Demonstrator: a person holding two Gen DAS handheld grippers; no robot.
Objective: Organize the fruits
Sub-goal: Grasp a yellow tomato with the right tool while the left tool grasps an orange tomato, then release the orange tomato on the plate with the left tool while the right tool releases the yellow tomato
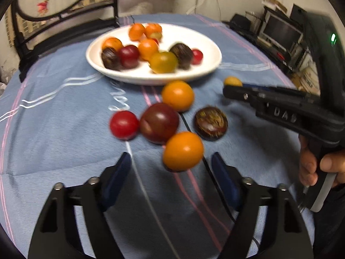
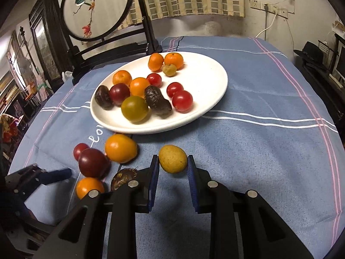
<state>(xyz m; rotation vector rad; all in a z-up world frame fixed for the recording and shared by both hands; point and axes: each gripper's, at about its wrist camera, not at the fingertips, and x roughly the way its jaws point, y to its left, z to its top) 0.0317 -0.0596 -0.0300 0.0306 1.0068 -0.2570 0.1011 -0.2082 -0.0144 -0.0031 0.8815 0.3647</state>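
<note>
A white plate (image 1: 207,69) (image 2: 211,90) holds several fruits: oranges, red and dark plums, brown ones, a green one. On the blue cloth before it lie loose fruits: two orange fruits (image 1: 177,95) (image 1: 182,151), a red one (image 1: 124,125), a dark red plum (image 1: 159,122) and a brown one (image 1: 210,126). My left gripper (image 1: 171,161) is open, just short of the near orange fruit. My right gripper (image 2: 173,164) is shut on a yellow fruit (image 2: 172,158), held just above the cloth; it shows in the left wrist view (image 1: 228,90) too.
The table has a blue striped cloth (image 2: 269,142). A dark wooden stand with a round embroidered screen (image 2: 97,8) stands behind the plate at the far left. Shelves and boxes (image 1: 280,36) stand off the table's right side.
</note>
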